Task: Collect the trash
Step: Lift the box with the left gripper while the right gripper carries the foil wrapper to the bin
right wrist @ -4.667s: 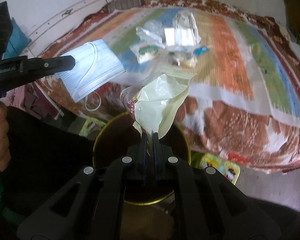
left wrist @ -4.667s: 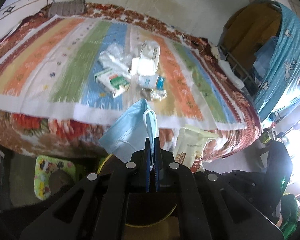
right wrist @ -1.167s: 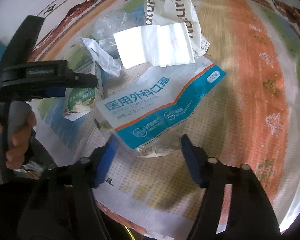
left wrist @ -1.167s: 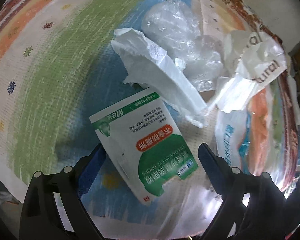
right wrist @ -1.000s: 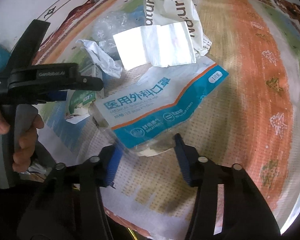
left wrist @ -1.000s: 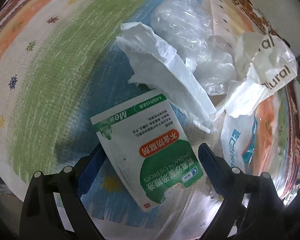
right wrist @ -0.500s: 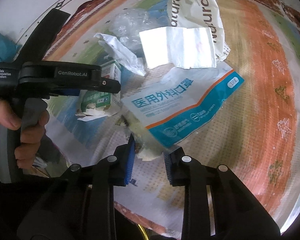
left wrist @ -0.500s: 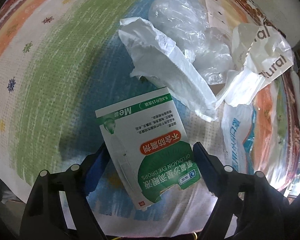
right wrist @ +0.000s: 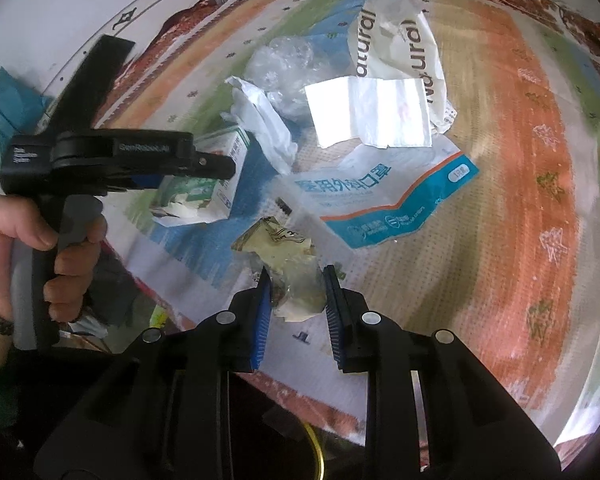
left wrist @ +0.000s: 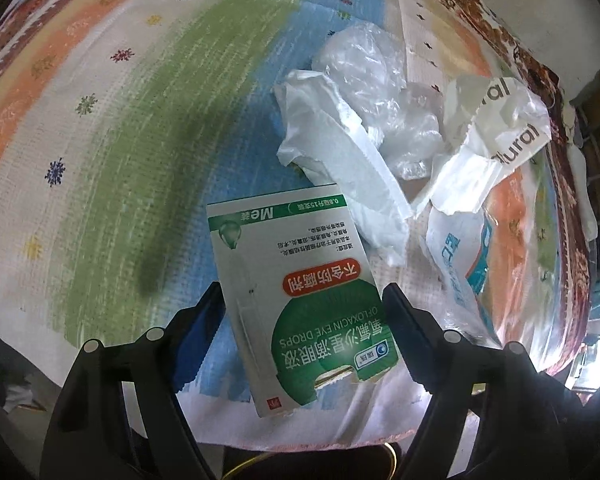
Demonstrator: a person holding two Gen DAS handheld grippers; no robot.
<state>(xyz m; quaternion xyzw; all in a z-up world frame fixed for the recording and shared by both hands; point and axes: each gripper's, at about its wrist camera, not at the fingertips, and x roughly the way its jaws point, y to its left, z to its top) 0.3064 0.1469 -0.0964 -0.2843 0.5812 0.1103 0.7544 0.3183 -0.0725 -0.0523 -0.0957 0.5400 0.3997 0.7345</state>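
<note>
A green-and-white eye-drops box (left wrist: 296, 280) sits between the fingers of my left gripper (left wrist: 302, 296). Its jaws are closing, and both blue pads press the box's sides. In the right wrist view the left gripper (right wrist: 220, 168) holds the same box (right wrist: 236, 148) just above the striped bedspread (left wrist: 140, 120). My right gripper (right wrist: 294, 280) is shut on a crumpled yellowish clear wrapper (right wrist: 284, 248), held off the cloth near the bed's front edge. Its lower part is hidden between the pads.
Further back on the bedspread lie a blue-and-white mask packet (right wrist: 380, 200), a white folded sheet (right wrist: 368, 112), a crumpled white tissue (left wrist: 340, 160), a clear plastic bag (left wrist: 380, 80) and a white "natural" bag (left wrist: 496, 120). A person's hand (right wrist: 32, 240) grips the left handle. A yellow rim (right wrist: 312, 440) shows below the bed edge.
The left jaws narrowed onto the eye-drops box and raised it. The right jaws shut on the crumpled wrapper and lifted it back from beside the mask packet.
</note>
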